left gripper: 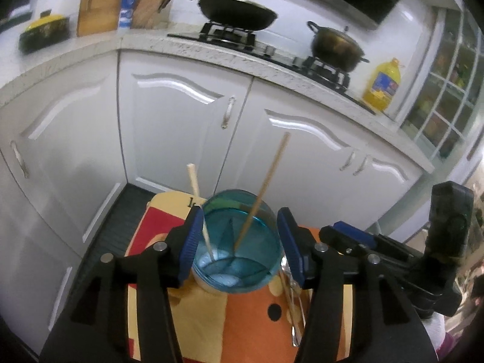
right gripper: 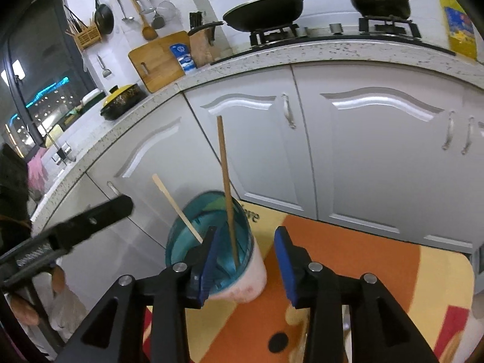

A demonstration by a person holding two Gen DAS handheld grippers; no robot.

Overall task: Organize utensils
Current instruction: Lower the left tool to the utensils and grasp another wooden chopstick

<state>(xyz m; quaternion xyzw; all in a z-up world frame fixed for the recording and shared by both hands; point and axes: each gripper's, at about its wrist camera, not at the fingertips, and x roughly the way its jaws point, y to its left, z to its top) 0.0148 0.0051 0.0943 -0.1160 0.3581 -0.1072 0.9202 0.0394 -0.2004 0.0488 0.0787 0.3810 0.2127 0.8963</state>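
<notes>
A blue see-through utensil cup (left gripper: 239, 260) with inner dividers stands on a table with an orange, yellow and red cloth (left gripper: 230, 317). Two chopsticks lean in it, a pale one (left gripper: 196, 199) and a longer brown one (left gripper: 266, 184). My left gripper (left gripper: 239, 214) is open, its blue pads on either side of the cup's rim and clear of it. A metal spoon (left gripper: 292, 296) and a thin stick lie on the cloth just right of the cup. In the right wrist view my right gripper (right gripper: 246, 231) is open just in front of the cup (right gripper: 248, 281), its pads bare.
White cabinet doors (left gripper: 181, 115) close off the far side of the table. Above them runs a speckled counter (right gripper: 272, 57) with a hob, a lidded wok (left gripper: 239, 9), a pot (left gripper: 335, 45), an oil bottle (left gripper: 381, 84), a cutting board and a knife block. A hand (right gripper: 57, 278) shows at the left.
</notes>
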